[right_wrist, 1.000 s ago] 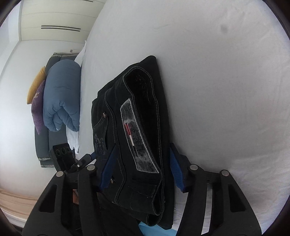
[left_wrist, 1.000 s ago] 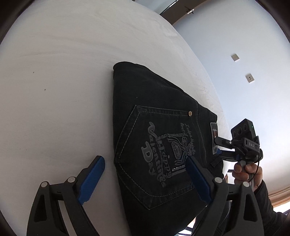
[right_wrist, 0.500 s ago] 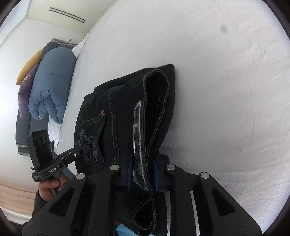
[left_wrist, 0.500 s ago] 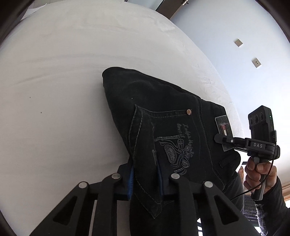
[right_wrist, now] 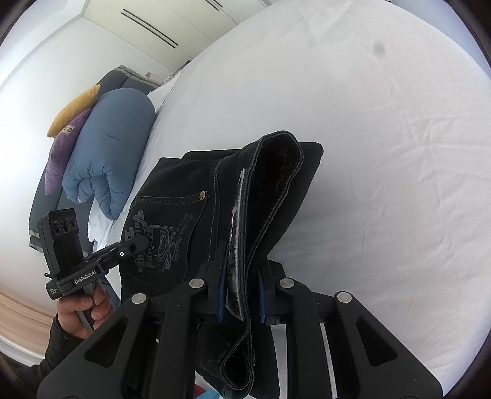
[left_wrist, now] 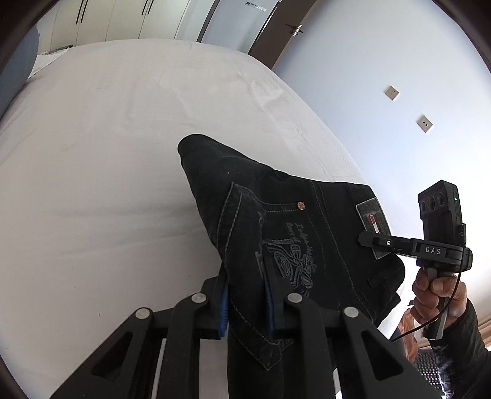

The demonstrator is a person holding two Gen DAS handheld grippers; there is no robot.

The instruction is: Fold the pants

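Note:
The folded black jeans (left_wrist: pixel 276 214) with an embroidered back pocket hang lifted above the white bed (left_wrist: pixel 107 153). My left gripper (left_wrist: pixel 245 304) is shut on the pocket-side edge of the pants. My right gripper (right_wrist: pixel 239 294) is shut on the waistband edge of the jeans (right_wrist: pixel 270 190), by the label patch. Each gripper shows in the other's view: the right one (left_wrist: pixel 373 239) at the waistband, the left one (right_wrist: pixel 135 245) at the pocket side. The far fold still rests near the bed.
A rolled blue duvet (right_wrist: pixel 107 153) and yellow and purple pillows (right_wrist: pixel 70 122) lie at the head of the bed. White wardrobes (left_wrist: pixel 122 18) and a door stand behind. A wall with switch plates (left_wrist: pixel 425 122) is on the right.
Both grippers closed from open onto the jeans, then lifted them off the bed. The near edge of the pants rose and the cameras tilted up toward the room.

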